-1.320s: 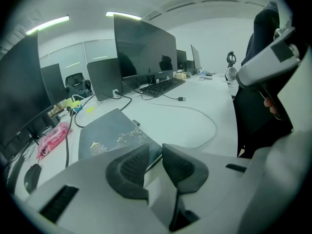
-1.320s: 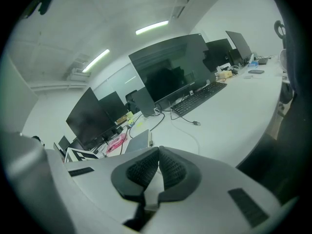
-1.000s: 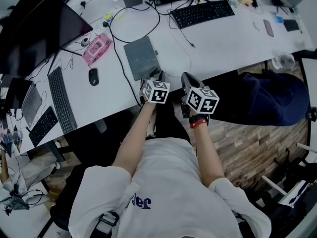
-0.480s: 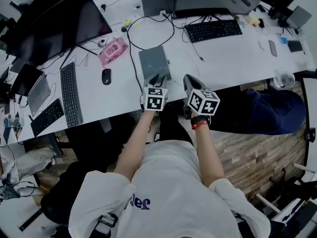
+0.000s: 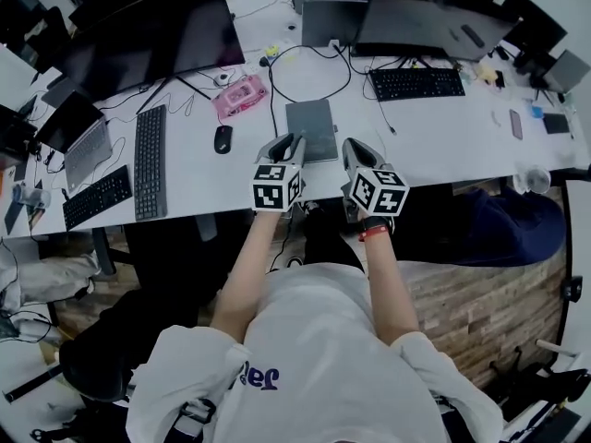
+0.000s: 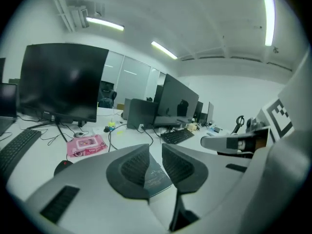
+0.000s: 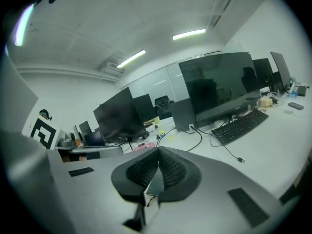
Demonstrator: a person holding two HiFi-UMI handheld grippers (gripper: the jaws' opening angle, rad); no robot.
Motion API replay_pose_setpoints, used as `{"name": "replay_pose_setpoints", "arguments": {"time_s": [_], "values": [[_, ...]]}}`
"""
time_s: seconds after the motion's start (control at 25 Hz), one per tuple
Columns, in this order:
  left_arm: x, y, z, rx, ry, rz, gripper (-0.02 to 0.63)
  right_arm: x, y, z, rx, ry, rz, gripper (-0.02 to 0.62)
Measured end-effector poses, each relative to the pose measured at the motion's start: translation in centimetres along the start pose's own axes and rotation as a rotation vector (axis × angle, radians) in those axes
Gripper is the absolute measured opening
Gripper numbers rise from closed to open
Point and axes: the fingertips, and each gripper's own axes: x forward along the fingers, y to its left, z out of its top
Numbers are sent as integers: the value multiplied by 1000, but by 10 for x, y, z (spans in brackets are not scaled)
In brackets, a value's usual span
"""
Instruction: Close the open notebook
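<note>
1. Notebook (image 5: 312, 129) lies flat on the white surface (image 5: 434, 137), grey cover up and shut. It sits near the front edge, between the two grippers' tips in the head view.
2. Left gripper (image 5: 286, 144): jaws a narrow gap apart and just been closing, with nothing between the pads. In the left gripper view the notebook (image 6: 157, 179) shows through the gap, lower down and beyond, not touched. In the head view the tips sit at the notebook's near left corner.
3. Right gripper (image 5: 355, 148): jaws together, tips meeting, nothing held. It sits just beside the notebook's near right corner, clear of it.
4. Both grippers are held side by side, each with its marker cube toward the person.
5. Black cable (image 5: 274, 109) runs along the notebook's left side.
6. Pink case (image 5: 242, 95) lies behind and left of the notebook, and a mouse (image 5: 223, 138) is further left.
7. Black keyboard (image 5: 150, 160) is left of the mouse, and another keyboard (image 5: 417, 83) lies behind and right of the notebook.
8. Large dark monitor (image 5: 152, 35) stands at the back left.
</note>
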Motion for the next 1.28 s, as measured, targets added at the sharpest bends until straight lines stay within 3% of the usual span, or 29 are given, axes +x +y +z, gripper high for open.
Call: {"name": "replay_pose_setpoints", "arguments": {"time_s": [0.24,0.84,1.28], "values": [[-50,14,33,-2,-115,29,83,-8,33,18,-78,-56,23,1],[-119,42,49,52,-255,130,20,-32,71,40,-204,-154,22,0],[-126,50,49,94,-265,138,20,-39,74,38,-237,-160,-33,0]]}}
